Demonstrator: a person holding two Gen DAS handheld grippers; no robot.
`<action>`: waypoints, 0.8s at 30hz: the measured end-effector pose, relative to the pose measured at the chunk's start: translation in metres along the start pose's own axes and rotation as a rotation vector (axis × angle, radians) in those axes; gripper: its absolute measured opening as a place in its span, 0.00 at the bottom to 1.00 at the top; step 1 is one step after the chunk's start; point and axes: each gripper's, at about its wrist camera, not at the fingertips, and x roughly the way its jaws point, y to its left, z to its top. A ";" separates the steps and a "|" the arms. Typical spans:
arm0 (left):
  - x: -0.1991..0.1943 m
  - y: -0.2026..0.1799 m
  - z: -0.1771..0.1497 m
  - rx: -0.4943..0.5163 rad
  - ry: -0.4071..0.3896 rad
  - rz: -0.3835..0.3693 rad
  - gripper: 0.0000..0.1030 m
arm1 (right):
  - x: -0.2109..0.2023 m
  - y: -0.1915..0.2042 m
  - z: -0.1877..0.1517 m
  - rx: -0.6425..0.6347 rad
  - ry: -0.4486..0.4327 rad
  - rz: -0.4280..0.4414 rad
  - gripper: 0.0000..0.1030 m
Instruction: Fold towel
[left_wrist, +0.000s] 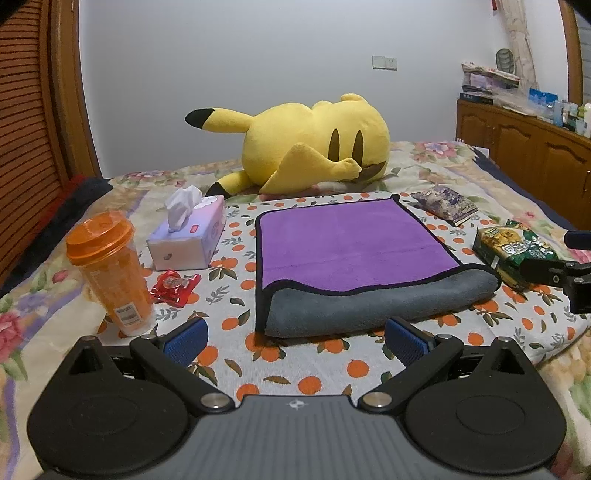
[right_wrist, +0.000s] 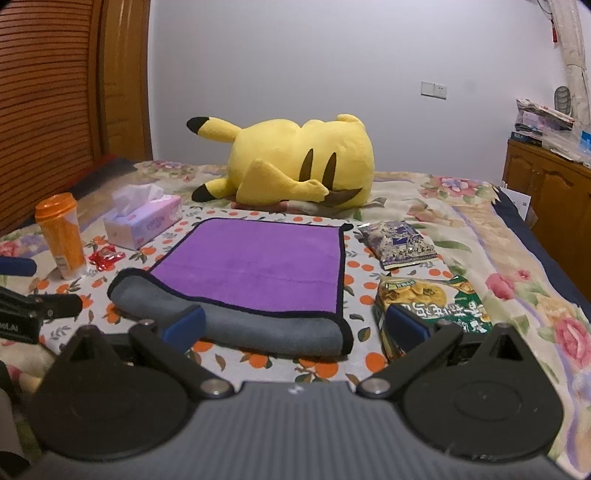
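Observation:
The towel (left_wrist: 351, 243) lies on the orange-print cloth (left_wrist: 236, 258), purple side up, black-edged. Its near edge is folded over and shows the grey underside (left_wrist: 369, 306). It also shows in the right wrist view (right_wrist: 255, 266), with the grey fold (right_wrist: 266, 325) nearest. My left gripper (left_wrist: 295, 339) is open and empty, just short of the grey fold. My right gripper (right_wrist: 295, 325) is open and empty, its left finger (right_wrist: 184, 325) in front of the grey fold. The right gripper also shows at the right edge of the left view (left_wrist: 554, 273).
An orange tumbler (left_wrist: 110, 273), a tissue box (left_wrist: 192, 236) and a red wrapper (left_wrist: 173, 288) stand left of the towel. A green snack bag (right_wrist: 432, 306) and a purple packet (right_wrist: 402, 243) lie to the right. A yellow plush (left_wrist: 310, 144) lies behind. A wooden cabinet (left_wrist: 528, 155) stands far right.

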 end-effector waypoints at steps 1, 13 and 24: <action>0.003 0.000 0.000 0.001 0.004 0.000 1.00 | 0.003 -0.001 0.001 -0.001 0.004 0.000 1.00; 0.035 0.009 0.006 -0.006 0.033 -0.015 1.00 | 0.034 -0.006 0.008 -0.001 0.038 0.025 1.00; 0.060 0.021 0.011 -0.034 0.055 -0.030 0.97 | 0.055 -0.021 0.012 0.037 0.061 0.037 1.00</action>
